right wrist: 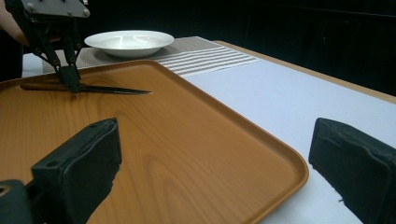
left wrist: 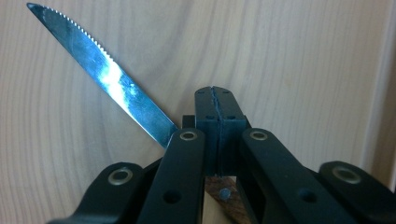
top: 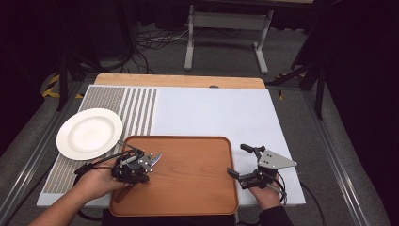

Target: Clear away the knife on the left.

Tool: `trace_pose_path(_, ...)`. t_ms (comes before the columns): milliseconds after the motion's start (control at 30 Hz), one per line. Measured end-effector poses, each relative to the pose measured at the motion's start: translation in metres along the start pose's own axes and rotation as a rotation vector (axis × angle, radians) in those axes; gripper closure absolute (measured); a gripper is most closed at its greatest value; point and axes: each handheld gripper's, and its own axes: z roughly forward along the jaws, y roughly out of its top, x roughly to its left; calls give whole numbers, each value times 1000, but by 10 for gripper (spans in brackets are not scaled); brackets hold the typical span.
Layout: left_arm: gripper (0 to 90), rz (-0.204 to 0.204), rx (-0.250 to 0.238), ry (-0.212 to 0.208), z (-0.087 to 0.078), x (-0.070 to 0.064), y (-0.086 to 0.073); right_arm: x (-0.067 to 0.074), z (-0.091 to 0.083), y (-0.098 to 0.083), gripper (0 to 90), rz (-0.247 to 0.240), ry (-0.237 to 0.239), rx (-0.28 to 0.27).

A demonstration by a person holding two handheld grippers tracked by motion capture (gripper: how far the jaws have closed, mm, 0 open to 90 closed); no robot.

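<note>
Over a wooden tray, the left gripper clamped a knife (best lifted level), while the right gripper gaped wide.

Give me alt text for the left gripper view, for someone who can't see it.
Two black jaws of the left gripper are shut on a serrated steel knife with a brown wooden handle, its blade pointing up and left. Behind it lies the pale wood grain of the wooden tray.

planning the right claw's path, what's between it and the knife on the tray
Just bare tray wood: in the right gripper view nothing lies between the open right claw and the knife.
</note>
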Motion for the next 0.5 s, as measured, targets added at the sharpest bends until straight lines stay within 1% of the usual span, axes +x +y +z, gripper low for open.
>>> trace_pose_path(133, 900, -3, 16, -1, 3, 1, 0, 0, 0, 0, 30, 0, 0, 0)
trace_pose_path(233, 900, -9, 11, -6, 3, 1, 0, 0, 0, 0, 30, -1, 0, 0)
trace_pose_path(500, 900, -16, 13, -2, 2, 3, -2, 0, 0, 0, 30, -1, 0, 0)
